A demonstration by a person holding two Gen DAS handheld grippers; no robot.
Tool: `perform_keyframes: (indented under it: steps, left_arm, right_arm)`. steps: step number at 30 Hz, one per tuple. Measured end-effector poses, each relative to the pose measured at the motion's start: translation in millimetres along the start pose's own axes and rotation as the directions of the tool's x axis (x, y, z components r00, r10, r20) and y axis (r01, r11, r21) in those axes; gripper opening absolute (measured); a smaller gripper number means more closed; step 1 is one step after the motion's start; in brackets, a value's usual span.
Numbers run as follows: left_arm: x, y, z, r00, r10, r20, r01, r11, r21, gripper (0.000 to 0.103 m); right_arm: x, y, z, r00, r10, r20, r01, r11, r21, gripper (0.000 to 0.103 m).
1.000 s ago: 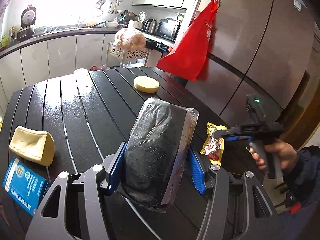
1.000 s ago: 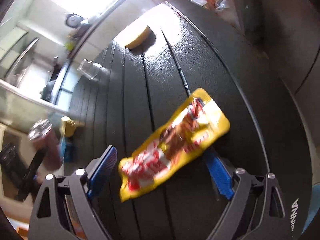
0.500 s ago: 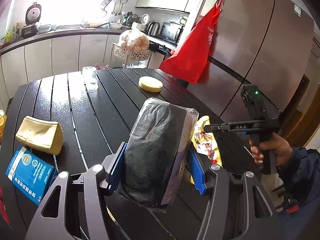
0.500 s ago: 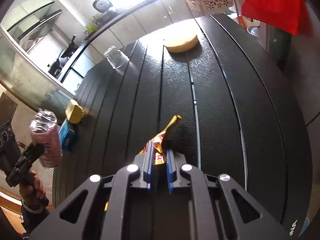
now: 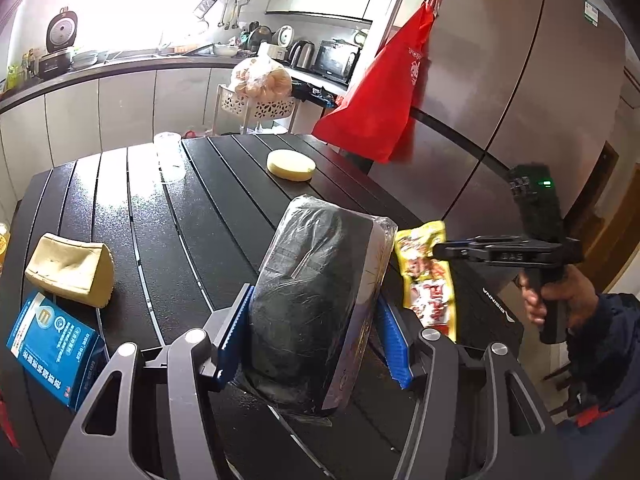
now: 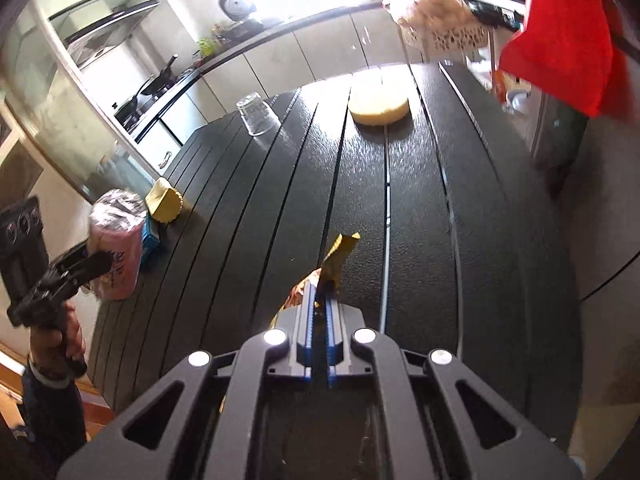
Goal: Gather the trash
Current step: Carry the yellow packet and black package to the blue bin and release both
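**Both grippers loaded over the slatted table**

Left gripper (image 5: 314,336): blue pads pressed against both sides of a cup wrapped in crinkled plastic film (image 5: 320,300), held tilted above the black slatted table (image 5: 192,216). In the right wrist view the same cup (image 6: 116,244) shows pinkish, off the table's left edge.

Right gripper (image 6: 319,300): jaws brought together on a yellow snack wrapper (image 6: 334,264), one twisted end sticking out past the fingertips. From the left wrist view the wrapper (image 5: 426,276) hangs down from the closed tips, clear of the tabletop, just right of the cup. A hand (image 5: 556,296) in a dark sleeve grips the handle.

On the table: round yellow sponge (image 5: 291,165) at the far end, clear upturned glass (image 6: 256,114) to its left, folded yellow cloth (image 5: 70,268) near the left edge, blue box (image 5: 52,348) just beside it. Red bag (image 5: 384,104) hangs at the refrigerator (image 5: 500,80).
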State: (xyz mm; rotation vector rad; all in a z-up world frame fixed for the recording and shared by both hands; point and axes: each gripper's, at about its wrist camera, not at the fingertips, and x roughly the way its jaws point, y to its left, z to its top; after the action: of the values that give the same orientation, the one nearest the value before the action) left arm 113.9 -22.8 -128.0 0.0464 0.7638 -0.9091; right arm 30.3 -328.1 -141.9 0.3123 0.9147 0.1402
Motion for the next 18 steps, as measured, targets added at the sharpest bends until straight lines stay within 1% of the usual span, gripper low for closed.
perform_keyframes:
  steps: [6,9,11,13,15,17,18]
  left_arm:
    - [1.4,-7.2,-2.9,1.000,-0.003,0.000,0.003,1.000,0.005,0.056]
    - [1.5,-11.8,-4.3,1.000,-0.007,0.000,0.007,1.000,0.010,0.056]
    - [2.3,-16.6,-4.6,1.000,-0.013,0.001,0.013,1.000,0.017,0.056]
    - [3.1,-23.8,-4.5,1.000,-0.021,0.001,0.021,0.999,0.026,0.056]
    - [4.2,-34.9,-3.7,0.999,-0.032,0.003,0.032,0.998,0.045,0.056]
    - [5.9,-47.8,-2.8,0.999,-0.045,0.004,0.045,0.997,0.066,0.056]
    - [7.3,-57.7,-2.4,0.998,-0.059,0.004,0.058,0.995,0.080,0.056]
  right_arm:
    - [-48.9,4.0,-8.7,0.996,-0.045,0.074,0.050,0.997,-0.060,0.006]
    - [-87.0,0.9,-21.1,0.990,-0.072,0.121,0.081,0.994,-0.068,0.006]
    - [-125.4,-5.9,-35.6,0.980,-0.110,0.164,0.121,0.991,-0.064,0.006]
    - [-167.0,-15.4,-53.9,0.966,-0.162,0.203,0.175,0.983,-0.047,0.006]
    - [-204.0,-26.1,-75.9,0.945,-0.238,0.224,0.249,0.968,-0.022,0.006]
    - [-243.2,-43.4,-110.5,0.908,-0.358,0.218,0.361,0.932,0.028,0.006]
    - [-254.6,-53.0,-127.3,0.892,-0.406,0.200,0.404,0.913,0.053,0.006]
